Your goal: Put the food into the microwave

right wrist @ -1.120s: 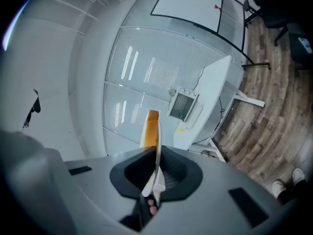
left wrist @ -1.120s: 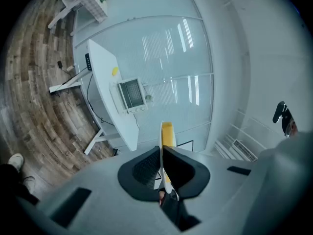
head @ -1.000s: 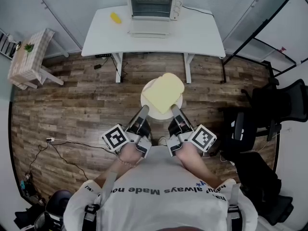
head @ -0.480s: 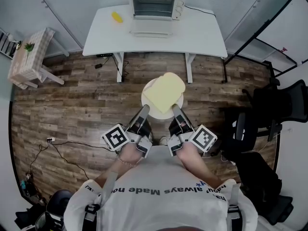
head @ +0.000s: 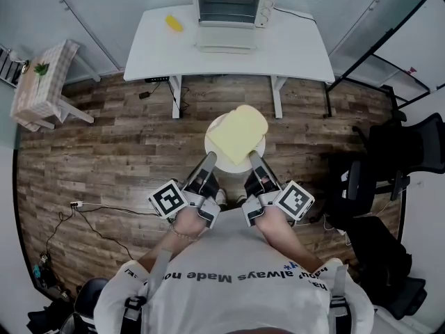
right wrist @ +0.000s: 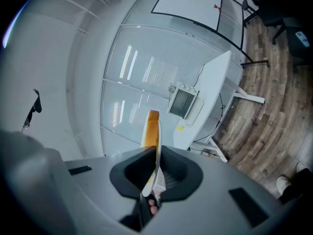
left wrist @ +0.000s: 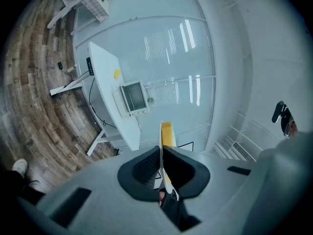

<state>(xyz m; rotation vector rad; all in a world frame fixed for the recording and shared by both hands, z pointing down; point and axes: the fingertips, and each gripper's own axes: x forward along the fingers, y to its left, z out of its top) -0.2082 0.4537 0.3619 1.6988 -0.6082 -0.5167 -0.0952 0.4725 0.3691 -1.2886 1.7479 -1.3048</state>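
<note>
A yellow slice of bread lies on a white plate held over the wood floor in the head view. My left gripper is shut on the plate's near left rim, and my right gripper is shut on its near right rim. In the left gripper view the plate's edge and the bread stand between the jaws; the right gripper view shows the same plate and bread. The microwave stands ahead on a white table with its door folded down open.
A small yellow thing lies on the table left of the microwave. A small checked side table stands at the far left. Black chairs and a black frame are on the right. Cables run over the floor at left.
The table and microwave have shifted slightly right and nearer in the head view. Both grippers keep the plate in the same hold.
</note>
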